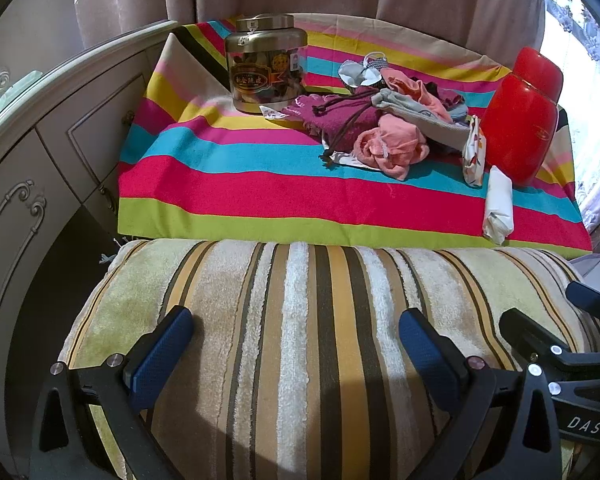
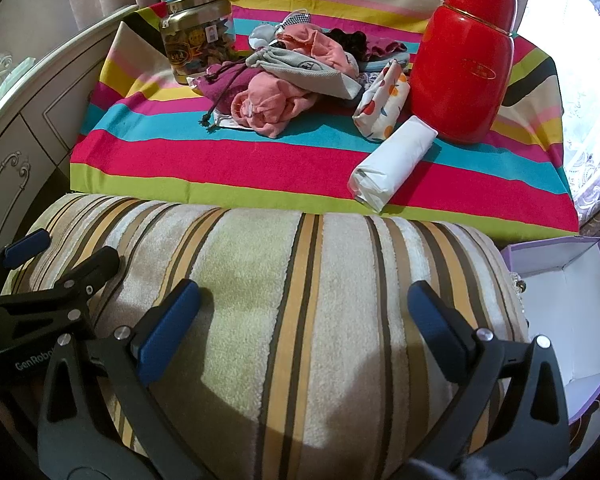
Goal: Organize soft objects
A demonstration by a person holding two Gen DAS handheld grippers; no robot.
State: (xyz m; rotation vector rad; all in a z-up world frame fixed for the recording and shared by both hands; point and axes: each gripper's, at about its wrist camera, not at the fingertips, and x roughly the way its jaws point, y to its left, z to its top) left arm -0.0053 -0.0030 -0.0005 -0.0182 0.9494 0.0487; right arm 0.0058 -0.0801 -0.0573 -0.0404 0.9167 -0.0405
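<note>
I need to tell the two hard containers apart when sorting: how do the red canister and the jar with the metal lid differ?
The red canister is opaque and plain red; the jar is see-through, showing dark contents and a label. The red canister looks taller and stands at the right of the striped cloth; the jar looks squatter and stands at the left. Both are upright, closed, and flank the pile of soft items.

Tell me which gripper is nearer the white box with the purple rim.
Right. The right gripper hovers open over the striped towel, the white box just beyond its right finger. The left gripper, also open, sits farther left.
</note>
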